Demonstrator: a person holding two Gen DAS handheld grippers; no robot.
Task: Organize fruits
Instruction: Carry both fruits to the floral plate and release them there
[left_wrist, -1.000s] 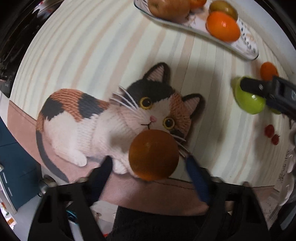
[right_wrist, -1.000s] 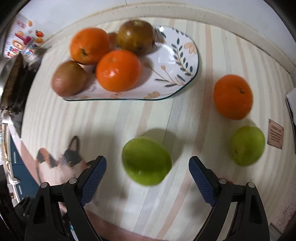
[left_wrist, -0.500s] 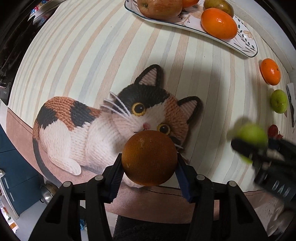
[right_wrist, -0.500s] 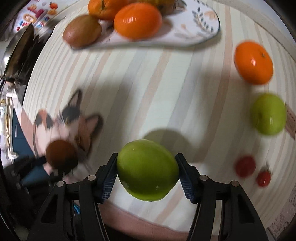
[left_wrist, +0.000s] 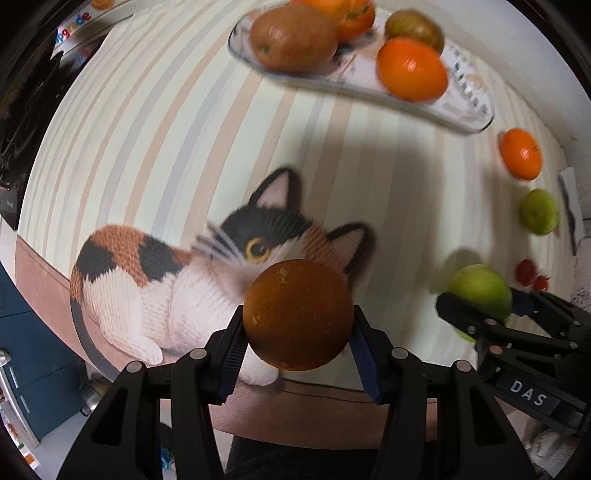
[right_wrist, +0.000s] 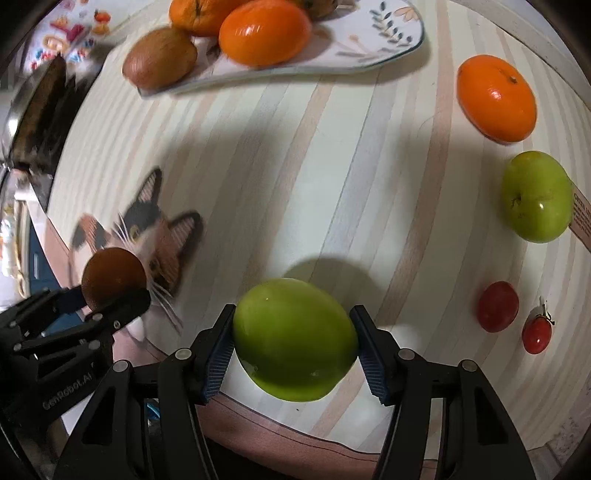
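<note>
My left gripper (left_wrist: 297, 345) is shut on a dark brown round fruit (left_wrist: 298, 314) and holds it above the cat picture on the tablecloth. My right gripper (right_wrist: 295, 350) is shut on a green apple (right_wrist: 295, 338) lifted over the near table edge. Each gripper shows in the other view: the right one with its apple (left_wrist: 480, 291) at the right, the left one with its brown fruit (right_wrist: 113, 280) at the left. A white leaf-patterned plate (right_wrist: 373, 44) at the back holds oranges and brownish fruits.
On the table at the right lie an orange (right_wrist: 496, 98), a second green apple (right_wrist: 537, 195) and two small red tomatoes (right_wrist: 496, 312). A card lies at the far right edge (right_wrist: 581, 218). Dark clutter stands at the far left (right_wrist: 37, 107).
Both grippers closed on their fruits and lifted them. The right gripper drew back toward the near edge with the green apple; the left holds the brown fruit above the cat picture.
</note>
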